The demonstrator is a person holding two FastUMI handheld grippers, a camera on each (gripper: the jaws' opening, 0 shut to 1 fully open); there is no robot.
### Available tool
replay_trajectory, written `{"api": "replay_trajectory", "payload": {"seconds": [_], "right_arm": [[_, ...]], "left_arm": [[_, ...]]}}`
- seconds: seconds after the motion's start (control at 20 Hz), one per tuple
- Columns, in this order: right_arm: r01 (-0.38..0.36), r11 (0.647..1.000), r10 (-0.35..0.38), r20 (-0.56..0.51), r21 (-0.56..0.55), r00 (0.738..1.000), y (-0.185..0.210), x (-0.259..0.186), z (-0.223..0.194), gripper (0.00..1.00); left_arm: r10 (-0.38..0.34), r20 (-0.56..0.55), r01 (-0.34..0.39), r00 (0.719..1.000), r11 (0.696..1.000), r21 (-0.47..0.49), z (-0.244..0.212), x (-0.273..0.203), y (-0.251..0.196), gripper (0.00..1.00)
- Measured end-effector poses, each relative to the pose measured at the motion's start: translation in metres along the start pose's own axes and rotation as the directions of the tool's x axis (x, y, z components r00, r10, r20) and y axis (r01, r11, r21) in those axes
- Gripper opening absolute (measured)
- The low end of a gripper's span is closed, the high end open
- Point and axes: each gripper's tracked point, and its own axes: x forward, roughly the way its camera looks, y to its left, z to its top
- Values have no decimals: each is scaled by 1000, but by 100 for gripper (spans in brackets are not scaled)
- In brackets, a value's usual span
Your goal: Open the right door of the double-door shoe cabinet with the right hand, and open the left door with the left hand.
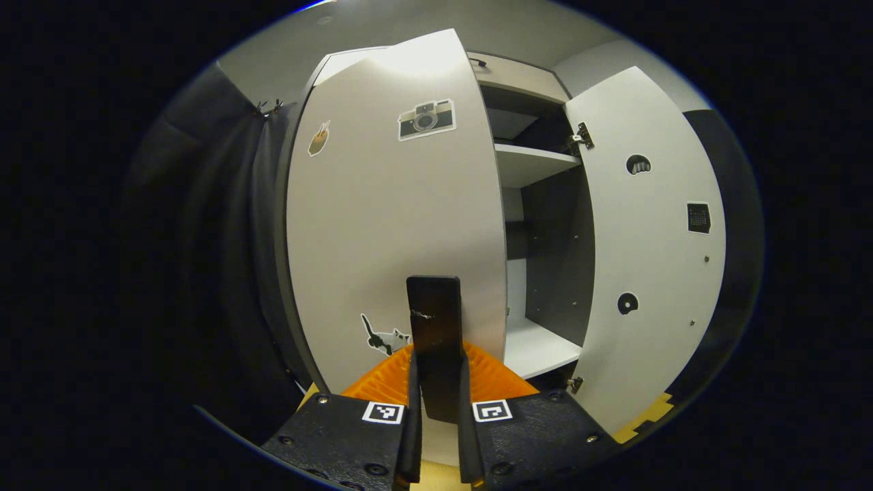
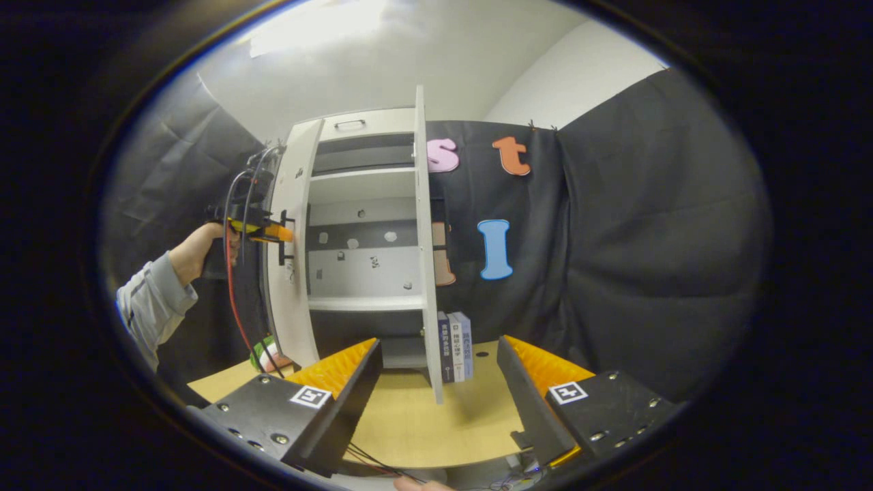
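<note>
Left gripper view: the left gripper (image 1: 436, 382) is clenched on the dark upright handle (image 1: 434, 320) of the left door (image 1: 389, 225), both fingers pressing its sides. That door carries a camera sticker (image 1: 426, 120), a small brown sticker (image 1: 318, 139) and a cat sticker (image 1: 382, 337). To the right of it the right door (image 1: 648, 252) stands swung wide, its inner face showing hinges (image 1: 580, 138) and small dark marks. Between the doors the shoe cabinet (image 1: 539, 204) interior shows an upper shelf (image 1: 532, 164) and a lower shelf (image 1: 539, 348), both bare as far as they show. Right gripper view: the right gripper (image 2: 436, 382) is released, fingers spread wide apart, gripping nothing, near the edge-on right door (image 2: 423, 245) over a wooden table (image 2: 423, 423). The cabinet (image 2: 361, 225) stands at the far end of the table, shelves bare, small marks on its back panel. Several books (image 2: 455, 344) stand upright just right of the right door. At far left a hand (image 2: 201, 249) with a grey sleeve (image 2: 153, 300) holds the other gripper against the left door (image 2: 290, 252).
</note>
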Motion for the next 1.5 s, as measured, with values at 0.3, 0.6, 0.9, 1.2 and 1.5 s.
{"api": "replay_trajectory", "payload": {"seconds": [0.3, 0.6, 0.9, 1.2, 1.5], "right_arm": [[-3, 1000, 3, -5, 1, 1000, 11, -7, 0, 100], [-25, 1000, 26, 26, -5, 999, 33, -10, 9, 100], [-57, 998, 58, 20, -6, 998, 51, -10, 5, 100], [-72, 997, 73, 13, -3, 997, 60, -8, 2, 96], [-74, 997, 74, 4, 4, 997, 66, -3, -1, 96]], "left_arm": [[-13, 10, 13, 1000, 1000, -8, -1, -7, 5, 22], [23, 22, -23, 999, 1000, -7, -1, -10, 17, 21], [92, 20, -92, 996, 996, 6, -1, -20, 36, 15], [198, 8, -199, 980, 980, 16, -3, -28, 61, 4], [167, 17, -166, 986, 985, -49, -4, -27, 54, 2]]}}
